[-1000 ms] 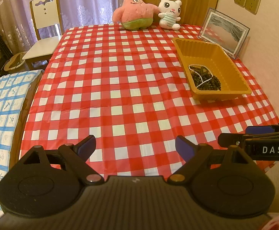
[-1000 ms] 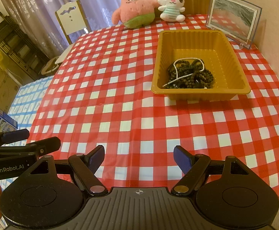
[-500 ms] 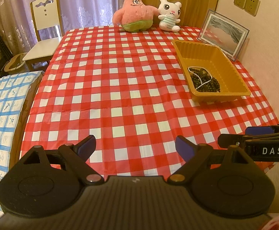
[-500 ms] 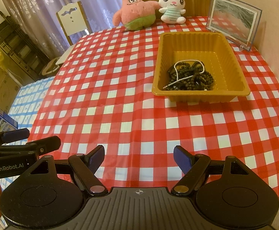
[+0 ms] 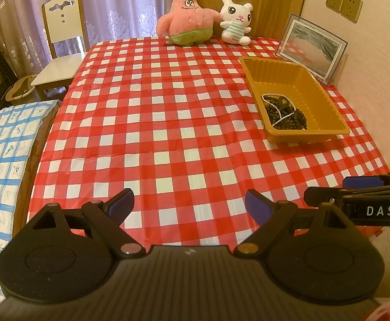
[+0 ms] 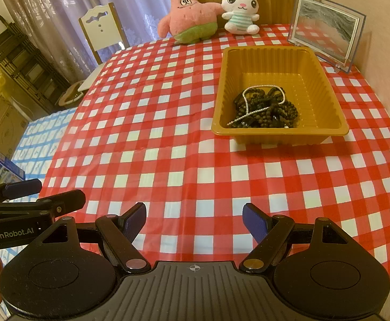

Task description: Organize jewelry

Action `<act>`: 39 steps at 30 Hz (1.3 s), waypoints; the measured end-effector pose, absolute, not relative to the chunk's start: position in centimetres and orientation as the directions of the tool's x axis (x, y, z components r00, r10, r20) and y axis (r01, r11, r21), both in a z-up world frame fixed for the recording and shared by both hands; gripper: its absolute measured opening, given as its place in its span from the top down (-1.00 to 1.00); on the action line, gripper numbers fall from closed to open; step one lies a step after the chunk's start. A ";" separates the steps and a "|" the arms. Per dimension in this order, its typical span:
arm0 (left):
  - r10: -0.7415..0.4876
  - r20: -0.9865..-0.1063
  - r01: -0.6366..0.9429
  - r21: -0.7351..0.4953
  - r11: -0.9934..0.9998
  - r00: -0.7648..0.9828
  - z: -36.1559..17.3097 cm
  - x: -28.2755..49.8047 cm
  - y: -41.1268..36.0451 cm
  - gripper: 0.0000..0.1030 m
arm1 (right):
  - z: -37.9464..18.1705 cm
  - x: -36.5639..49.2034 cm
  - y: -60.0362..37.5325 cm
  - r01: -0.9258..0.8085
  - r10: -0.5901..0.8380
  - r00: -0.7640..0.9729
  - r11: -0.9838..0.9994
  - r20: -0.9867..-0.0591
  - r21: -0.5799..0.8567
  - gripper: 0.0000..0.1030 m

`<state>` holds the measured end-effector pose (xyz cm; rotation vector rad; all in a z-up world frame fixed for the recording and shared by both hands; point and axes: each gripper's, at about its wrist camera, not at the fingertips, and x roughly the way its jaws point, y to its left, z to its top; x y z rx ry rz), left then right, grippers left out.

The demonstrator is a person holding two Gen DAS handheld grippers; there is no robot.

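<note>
A yellow plastic tray (image 5: pixel 326 92) (image 6: pixel 326 85) stands on the right side of the checkered table. In it lies a pile of dark bead strands with a thin pearl chain, the jewelry (image 5: pixel 283 111) (image 6: pixel 266 109), at the tray's near end. My left gripper (image 5: pixel 189 203) is open and empty over the table's near edge. My right gripper (image 6: pixel 193 218) is open and empty, also at the near edge, well short of the tray. Each gripper shows at the side of the other's view: the right one in the left wrist view (image 5: pixel 355 192), the left one in the right wrist view (image 6: pixel 34 195).
A pink star plush (image 5: pixel 187 18) and a white bunny plush (image 5: pixel 235 18) sit at the table's far edge. A framed picture (image 5: pixel 312 48) leans on the right wall behind the tray. A white chair (image 5: pixel 61 53) stands far left; a blue-checked bed (image 5: pixel 5 160) lies left.
Both grippers have drawn back slightly from the table, so the tray looks a little farther. Both stay open and empty.
</note>
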<state>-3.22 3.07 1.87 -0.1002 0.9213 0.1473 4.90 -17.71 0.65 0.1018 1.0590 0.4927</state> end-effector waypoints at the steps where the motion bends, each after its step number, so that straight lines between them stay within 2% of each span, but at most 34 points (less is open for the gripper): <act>1: 0.084 -0.799 -0.169 -0.023 0.985 0.596 1.9 -3.2 3.1 -0.73 | 0.6 4.8 -17.7 -0.339 0.435 0.393 0.887 -0.810 0.312 -0.53; 39: 0.080 -0.799 -0.167 -0.026 0.986 0.596 2.1 -3.0 2.9 -0.73 | 0.8 5.1 -17.7 -0.343 0.438 0.395 0.886 -0.807 0.313 -0.53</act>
